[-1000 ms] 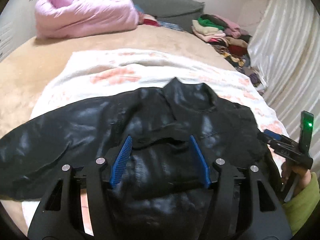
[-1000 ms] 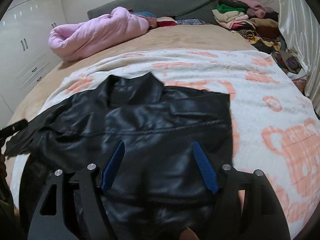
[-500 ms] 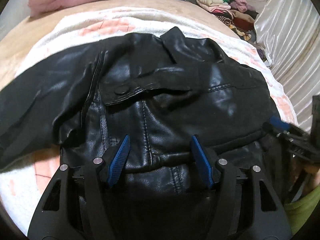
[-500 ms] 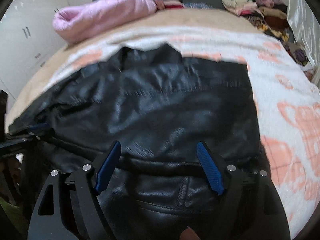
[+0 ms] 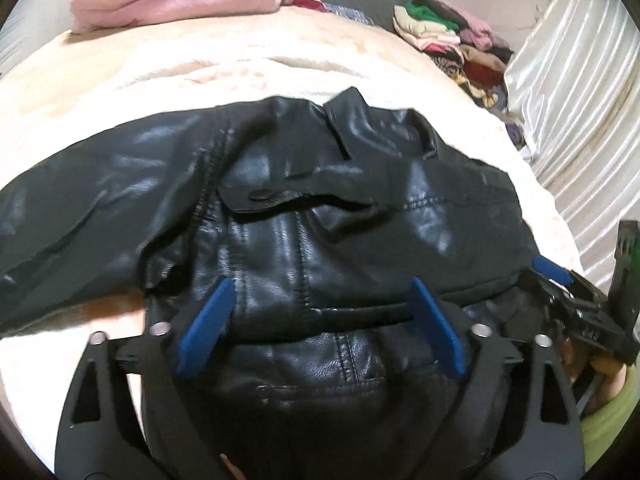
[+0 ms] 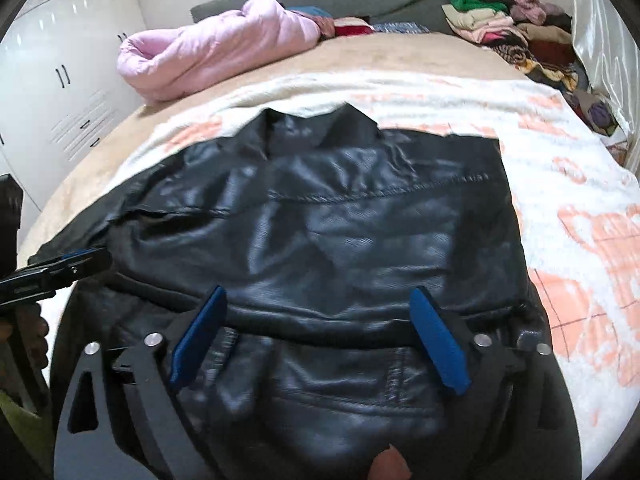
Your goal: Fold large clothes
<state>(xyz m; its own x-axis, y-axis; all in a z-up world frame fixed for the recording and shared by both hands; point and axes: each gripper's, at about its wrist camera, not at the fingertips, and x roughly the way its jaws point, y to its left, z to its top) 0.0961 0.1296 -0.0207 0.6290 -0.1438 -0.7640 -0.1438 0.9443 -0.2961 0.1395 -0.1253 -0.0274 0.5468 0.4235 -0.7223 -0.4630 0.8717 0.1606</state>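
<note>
Both claws have drawn back; black jacket [image 5: 328, 216] lies spread just ahead.

A: Support surface?
B: Bed [image 6: 100, 168], tan cover. White-and-peach blanket [image 6: 560, 184] lay spread across it, black leather jacket [image 6: 340, 232] flat on that.
A: Far edge?
B: Pink quilt [image 6: 208, 56] bundled there; clothes pile [image 6: 512, 32] at far right corner.

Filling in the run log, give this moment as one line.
task: fold | jacket: black, on blanket | left gripper: open over hem | right gripper: open over hem
</note>
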